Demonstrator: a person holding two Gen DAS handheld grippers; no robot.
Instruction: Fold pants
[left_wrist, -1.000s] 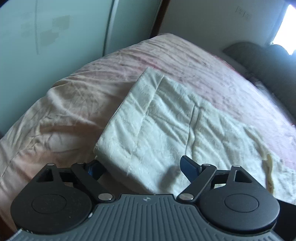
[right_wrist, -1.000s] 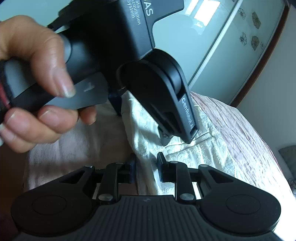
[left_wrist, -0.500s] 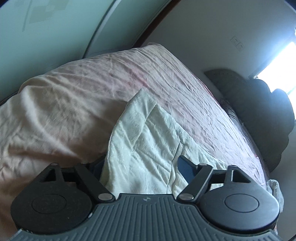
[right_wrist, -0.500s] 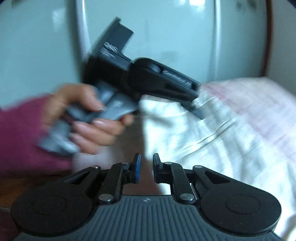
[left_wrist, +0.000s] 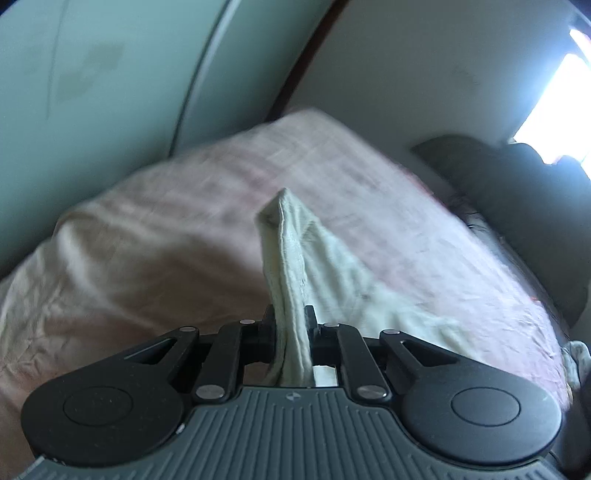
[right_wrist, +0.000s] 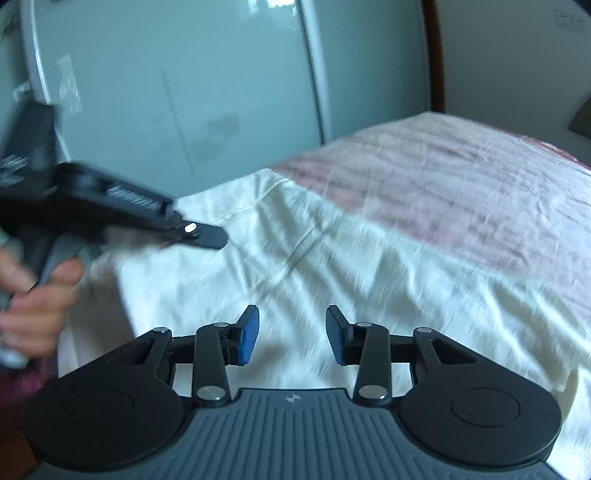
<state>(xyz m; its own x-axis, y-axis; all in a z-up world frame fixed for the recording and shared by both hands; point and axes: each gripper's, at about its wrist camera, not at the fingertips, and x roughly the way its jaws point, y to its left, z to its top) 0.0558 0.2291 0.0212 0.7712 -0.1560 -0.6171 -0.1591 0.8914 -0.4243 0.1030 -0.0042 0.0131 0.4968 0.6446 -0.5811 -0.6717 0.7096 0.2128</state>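
Two grippers work on one pair of cream pants spread over a pink bedspread. The left gripper is clenched on a bunched edge of the pants, the cloth rising straight ahead of its fingers in a narrow ridge and pulled up off the bed. The right gripper holds nothing: its jaws are opening, with only flat cloth lying beyond and below the blue pads, not between them. To its left, the other tool and the hand holding it show at the pants' corner.

Judging by this, the step in hand is taking hold of the second corner so that both can lift together for a fold. The next move calls for bringing the right gripper down onto the near edge of the cloth and closing there, level with the left's hold.

Ahead of both tools the bed runs toward pale green wardrobe doors; dark pillows and a bright window sit far right of the left gripper.
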